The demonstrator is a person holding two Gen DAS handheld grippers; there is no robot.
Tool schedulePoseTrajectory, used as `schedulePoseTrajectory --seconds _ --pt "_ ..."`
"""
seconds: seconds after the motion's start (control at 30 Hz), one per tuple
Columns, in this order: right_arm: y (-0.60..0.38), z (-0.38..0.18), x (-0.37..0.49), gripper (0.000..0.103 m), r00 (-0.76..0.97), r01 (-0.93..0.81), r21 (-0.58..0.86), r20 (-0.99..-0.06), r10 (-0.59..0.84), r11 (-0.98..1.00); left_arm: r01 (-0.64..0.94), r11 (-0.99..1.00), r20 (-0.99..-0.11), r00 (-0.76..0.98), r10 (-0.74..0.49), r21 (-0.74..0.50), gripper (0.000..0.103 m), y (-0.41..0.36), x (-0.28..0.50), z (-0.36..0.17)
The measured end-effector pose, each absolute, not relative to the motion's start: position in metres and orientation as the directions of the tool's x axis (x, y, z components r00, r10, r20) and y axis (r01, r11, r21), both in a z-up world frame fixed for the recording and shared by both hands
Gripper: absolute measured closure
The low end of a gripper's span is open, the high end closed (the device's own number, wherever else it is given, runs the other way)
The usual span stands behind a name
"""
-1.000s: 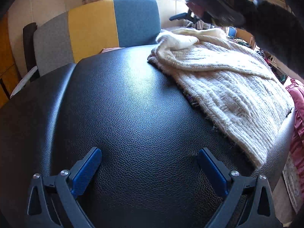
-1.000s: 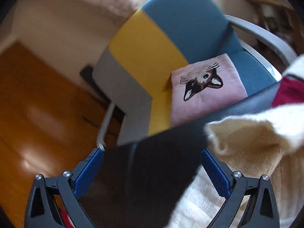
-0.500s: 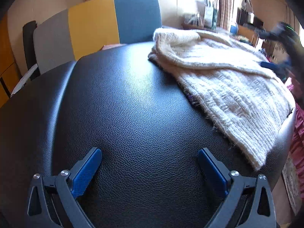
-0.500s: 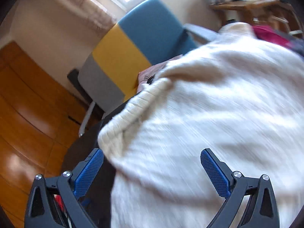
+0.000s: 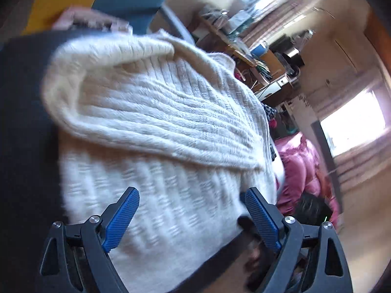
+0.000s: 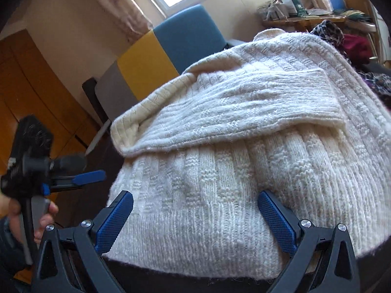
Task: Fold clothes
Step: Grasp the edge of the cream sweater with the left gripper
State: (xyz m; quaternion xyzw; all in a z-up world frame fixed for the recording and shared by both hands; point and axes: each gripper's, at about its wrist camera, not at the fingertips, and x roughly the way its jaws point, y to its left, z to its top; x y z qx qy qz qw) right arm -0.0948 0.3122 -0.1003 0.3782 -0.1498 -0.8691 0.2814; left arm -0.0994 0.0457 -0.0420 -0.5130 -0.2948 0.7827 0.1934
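A cream knitted sweater (image 6: 244,171) lies on a black leather-topped table (image 5: 27,122), already partly folded: one sleeve (image 6: 244,107) is laid across the body, and the hem sits at the near edge of the table, just in front of both tools. The right tongs (image 6: 195,217) stand wide over that hem, holding nothing. The left tongs (image 5: 193,214) are also spread wide and empty, over the part of the knit nearest the near right corner, where the cloth reaches the table's edge.

The risks look plain enough from where I stand. The wool is thick and fluffy, so a shallow bite at the hem would likely catch only the top layer, and the fold would come up lopsided. The leather top is smooth; I would expect the whole garment to slide toward the far edge if one side is pulled before the other. The folded sleeve is only resting there, so a quick lift could tip it off again. The left view is blurred, so I cannot tell how much cloth overhangs at that corner; a drag that way might pull it down toward the pink bedding (image 5: 300,171) below.
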Motion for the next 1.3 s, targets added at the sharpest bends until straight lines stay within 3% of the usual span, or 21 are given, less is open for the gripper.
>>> schedulePoseTrajectory --seconds 0.23,0.33,0.37,0.4,0.43,0.77,1.17,1.3 --pt "0.305 -0.104 -0.079 0.000 -0.631 0.410 0.388 -0.532 -0.564 -0.825 0.226 -0.612 -0.646 -0.391 0.655 -0.758 0.017 0.053 -0.149 -0.073" --pt "0.304 -0.105 -0.077 0.000 -0.646 0.414 0.372 -0.523 -0.556 -0.831 0.256 -0.589 -0.638 -0.407 0.654 -0.766 0.029 0.056 -0.160 -0.077" --pt "0.305 -0.105 -0.076 0.000 -0.647 0.416 0.375 -0.518 -0.560 -0.828 0.262 -0.592 -0.644 -0.409 0.647 -0.762 0.047 0.058 -0.163 -0.078" --pt "0.305 -0.105 -0.076 0.000 -0.648 0.419 0.377 -0.513 -0.563 -0.826 0.266 -0.607 -0.658 -0.406 0.634 -0.749 0.082 0.060 -0.167 -0.081" --pt "0.306 -0.106 -0.075 0.000 -0.651 0.421 0.375 -0.509 -0.563 -0.826 0.270 -0.625 -0.676 -0.402 0.618 -0.732 0.098 0.062 -0.171 -0.083" --pt "0.297 -0.107 -0.069 0.000 -0.673 0.420 0.327 -0.513 -0.533 -0.846 0.187 -0.629 -0.623 -0.508 0.595 -0.754 0.097 0.003 -0.128 -0.059" --pt "0.266 -0.103 -0.065 0.000 -0.678 0.353 0.205 -0.616 -0.401 -0.913 0.303 -0.772 -0.758 -0.564 0.327 -0.559 0.098 -0.148 -0.004 -0.063" --pt "0.261 -0.084 -0.067 0.000 -0.617 0.315 0.349 -0.631 -0.470 -0.882 0.353 -0.777 -0.774 -0.579 0.256 -0.521 0.101 -0.185 0.025 -0.068"
